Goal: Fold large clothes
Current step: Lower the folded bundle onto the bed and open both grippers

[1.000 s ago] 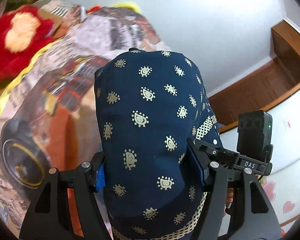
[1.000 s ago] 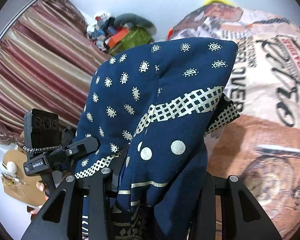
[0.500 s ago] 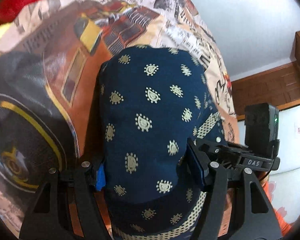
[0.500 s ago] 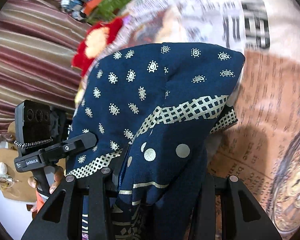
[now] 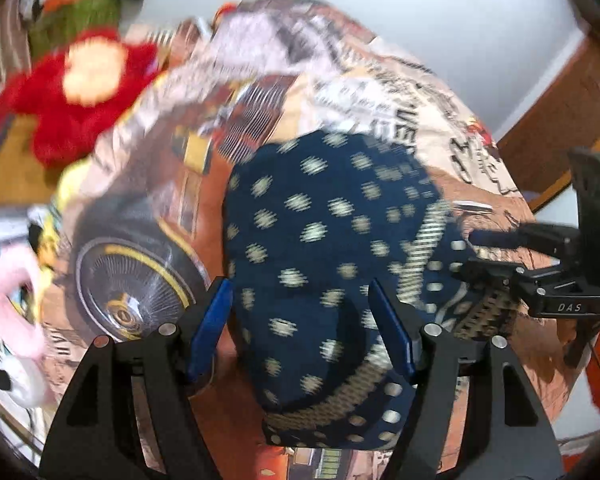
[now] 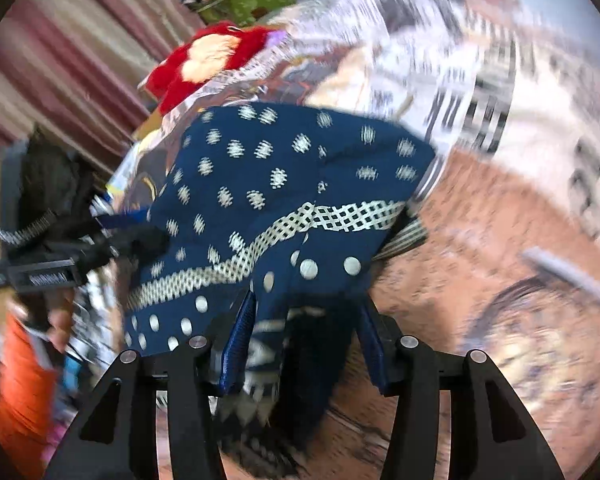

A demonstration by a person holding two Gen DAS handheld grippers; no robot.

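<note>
A: What sits closest to the lens in the left wrist view?

B: The left claw (image 5: 300,320), at the bottom centre. Its blue pads (image 5: 212,328) stand wide, and the navy patterned garment (image 5: 320,264) bulges up between them. The left pad is clear of the cloth; whether the right pad touches it, I cannot tell through the blur.

A: And the right wrist view?

B: The right claw (image 6: 304,340) is at the bottom centre there, and its jaws are opening. A fold of the same garment (image 6: 284,184) hangs between the pads (image 6: 240,344), which have come off it.

A: Where does the garment lie?

B: It is bunched in the middle of each frame, resting on a printed bedspread (image 5: 148,208) with a car wheel and newspaper lettering. Its gold lattice border runs along the lower edge.

A: What is farther off?

B: At the right edge of the left view, the other claw's black body. A red plush toy (image 5: 80,92) lies in the upper left, with a green heap behind it. In the right view, a striped curtain (image 6: 60,52) fills the upper left.
</note>
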